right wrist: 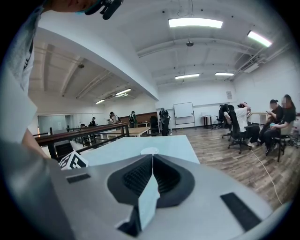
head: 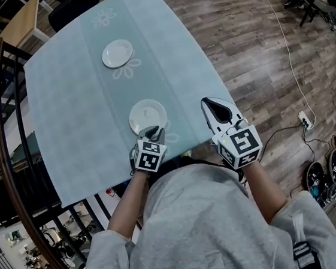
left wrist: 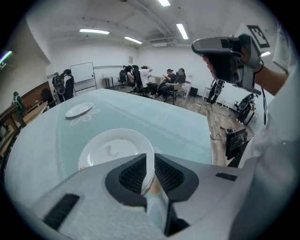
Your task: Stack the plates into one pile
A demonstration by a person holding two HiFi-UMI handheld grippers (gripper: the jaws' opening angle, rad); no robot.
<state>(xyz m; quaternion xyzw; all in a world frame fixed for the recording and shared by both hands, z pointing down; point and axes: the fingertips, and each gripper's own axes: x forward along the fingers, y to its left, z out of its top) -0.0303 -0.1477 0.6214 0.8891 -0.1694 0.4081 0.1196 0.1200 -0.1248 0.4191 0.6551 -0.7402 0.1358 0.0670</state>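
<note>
Two white plates lie on the pale blue table point(head: 75, 111). The near plate point(head: 146, 114) has its near rim between the jaws of my left gripper point(head: 154, 132), which is shut on it. In the left gripper view that rim stands pinched between the dark pads at the left gripper point(left wrist: 149, 157), and the near plate point(left wrist: 110, 149) stretches away beyond them. The far plate point(head: 117, 53) lies alone further up the table, also visible as the far plate point(left wrist: 78, 110). My right gripper point(head: 207, 103) hovers shut and empty by the table's right edge, level, with its jaws point(right wrist: 152, 157) pressed together.
A dark railing point(head: 6, 119) runs along the table's left side. Wood floor point(head: 268, 65) lies to the right, with a power strip point(head: 304, 119) and cables. People on chairs point(left wrist: 159, 84) sit far across the room.
</note>
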